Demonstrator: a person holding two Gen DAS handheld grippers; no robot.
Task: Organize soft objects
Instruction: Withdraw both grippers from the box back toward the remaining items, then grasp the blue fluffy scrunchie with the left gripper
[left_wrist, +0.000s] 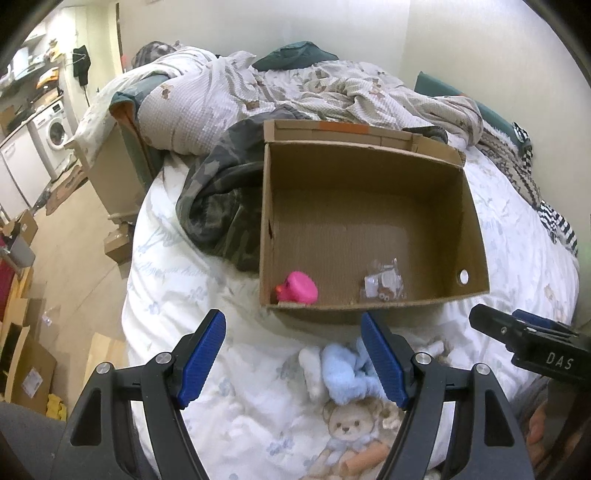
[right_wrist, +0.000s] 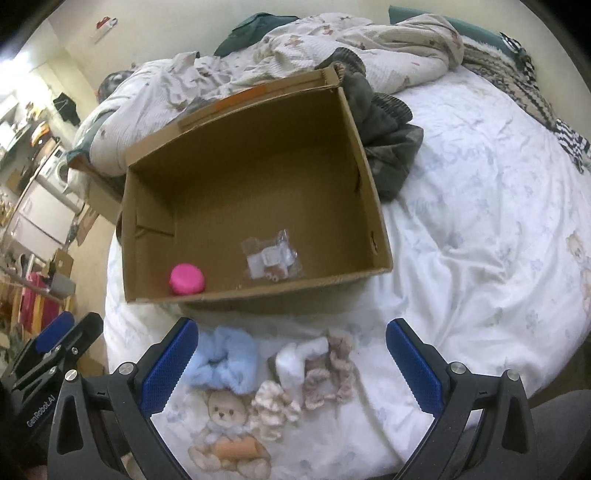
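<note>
Right now both my grippers hang empty above the bed: the left gripper (left_wrist: 293, 356) has its jaws spread with nothing between them, and the right gripper (right_wrist: 291, 369) is spread just as wide over the little heap of soft things. The blue fluffy scrunchie (right_wrist: 225, 363), the white fuzzy piece (right_wrist: 295, 360) and the beige scrunchies (right_wrist: 332, 373) lie touching or nearly so on the white duvet (right_wrist: 461, 258), just in front of the cardboard box (right_wrist: 369, 177). Inside the box a pink toy (right_wrist: 186, 283) and a clear packet (right_wrist: 271, 258) already lie by the near wall. My worry is the crowding: closing on one scrunchie could drag its neighbour along, or pinch the duvet beneath. Both grippers also sit close together, so they might knock each other.
</note>
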